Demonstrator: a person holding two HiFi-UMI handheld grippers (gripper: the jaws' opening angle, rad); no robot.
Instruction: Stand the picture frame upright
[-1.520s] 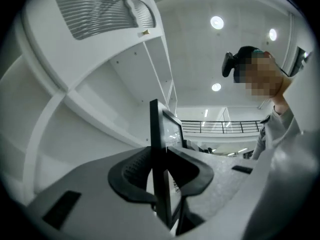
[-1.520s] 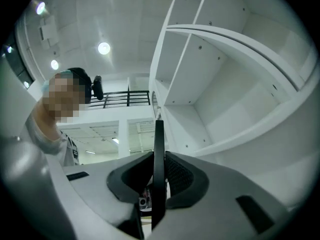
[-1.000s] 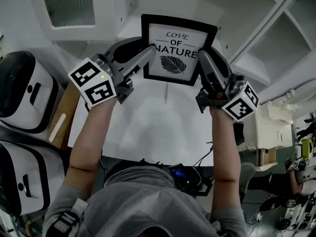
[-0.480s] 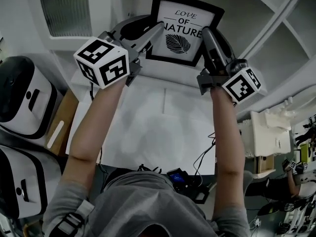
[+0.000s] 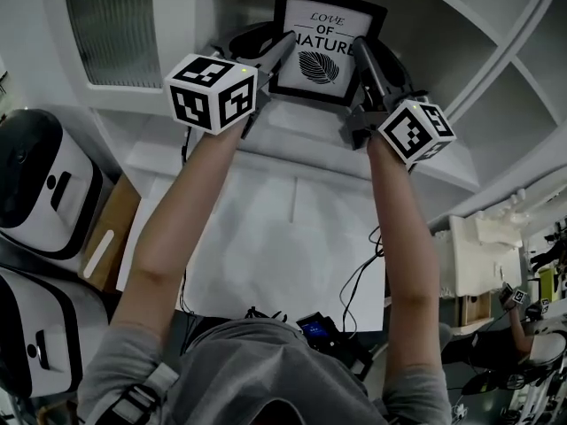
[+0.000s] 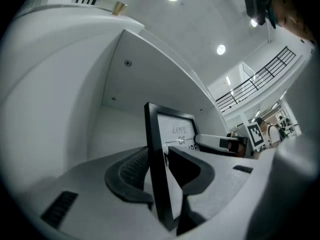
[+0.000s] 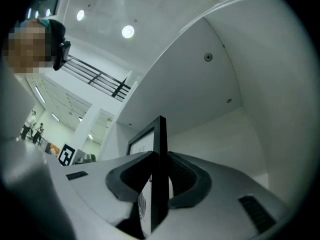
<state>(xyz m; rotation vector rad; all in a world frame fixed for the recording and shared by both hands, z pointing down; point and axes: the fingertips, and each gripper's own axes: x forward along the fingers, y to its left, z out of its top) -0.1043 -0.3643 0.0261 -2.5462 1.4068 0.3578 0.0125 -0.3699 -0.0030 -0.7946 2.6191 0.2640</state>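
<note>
Shelf compartment of white board (image 5: 301,138) is shown with a black rectangular picture frame (image 5: 326,44) stood upright inside it. The frame's white print, the words "LOVE OF NATURE" over a dark leaf, is turned out toward the compartment's open front.

Two hand-held grippers are reached into the shelf compartment from the front on bare forearms. The left gripper (image 5: 282,50) is set at the frame's left edge and the right gripper (image 5: 363,56) at its right edge. Their black-and-white marker cubes are carried just outside the compartment's front.

In the left gripper view, the frame's black edge is seen between the dark ribbed fingers (image 6: 131,176). These are being opened, though their pads appear to lie against the frame on both sides. In the right gripper view, the same black edge is seen upright between that gripper's fingers (image 7: 186,176). These too are being eased apart, with the pads close against front and back of the frame.

A white tabletop (image 5: 283,237) is spread in front of and below the shelf compartment. Two rounded white appliances with dark tops (image 5: 35,184) are seen well to the left of the shelf compartment, beyond the tabletop's left edge.
</note>
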